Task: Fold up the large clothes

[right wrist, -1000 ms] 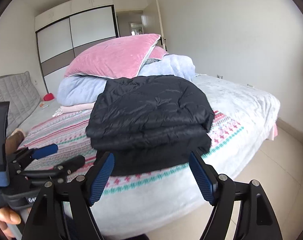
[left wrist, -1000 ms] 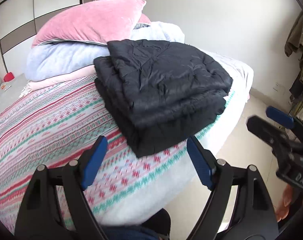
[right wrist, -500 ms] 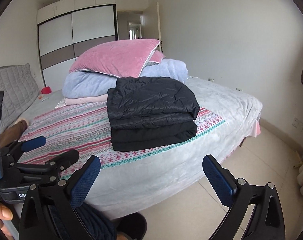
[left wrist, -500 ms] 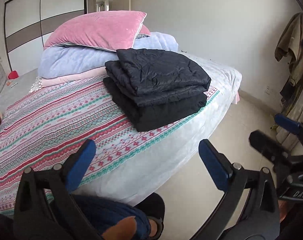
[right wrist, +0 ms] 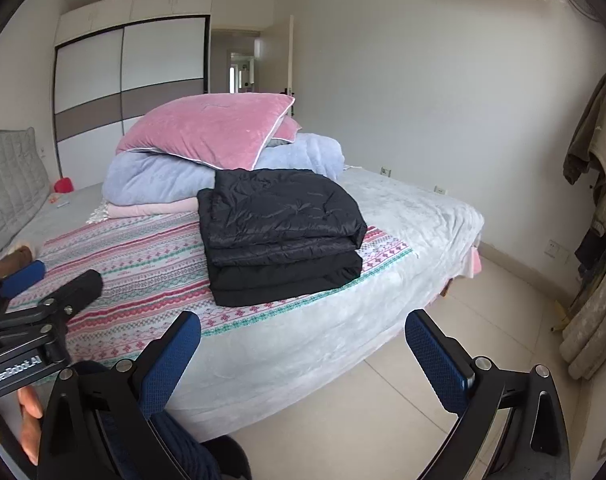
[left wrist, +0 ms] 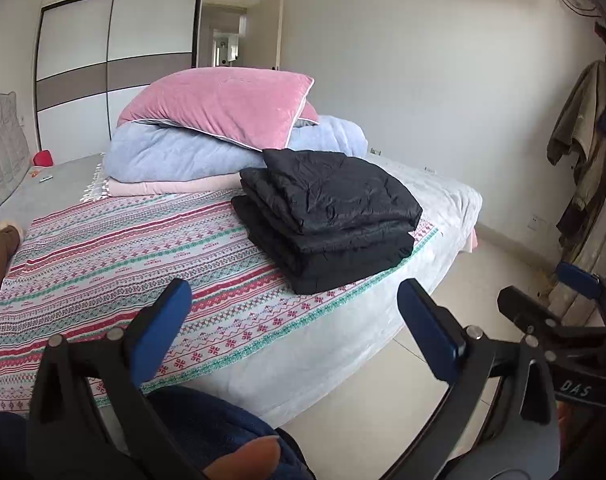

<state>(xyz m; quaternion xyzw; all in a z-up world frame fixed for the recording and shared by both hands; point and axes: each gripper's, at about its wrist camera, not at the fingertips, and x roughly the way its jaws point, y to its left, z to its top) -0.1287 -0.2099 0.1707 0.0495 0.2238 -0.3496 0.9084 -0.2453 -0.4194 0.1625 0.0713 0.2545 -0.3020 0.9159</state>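
Observation:
A black quilted garment (left wrist: 327, 216) lies folded in a thick stack on the patterned bed cover; it also shows in the right wrist view (right wrist: 281, 234). My left gripper (left wrist: 295, 320) is open and empty, held well back from the bed's near edge. My right gripper (right wrist: 303, 356) is open and empty, over the floor beside the bed. Each gripper shows at the edge of the other's view: the right one (left wrist: 543, 300) and the left one (right wrist: 51, 280).
The bed (right wrist: 403, 216) carries a striped cover (left wrist: 123, 264), a blue duvet (left wrist: 175, 156) and a pink pillow (left wrist: 219, 108) behind the garment. Clothes hang on the right wall (right wrist: 595, 168). Tiled floor (right wrist: 423, 380) lies right of the bed. A wardrobe (right wrist: 131, 80) stands behind.
Both grippers have pulled back and away from the folded garment, which now looks smaller and farther. The garment stays folded on the bed. Both jaws remain open.

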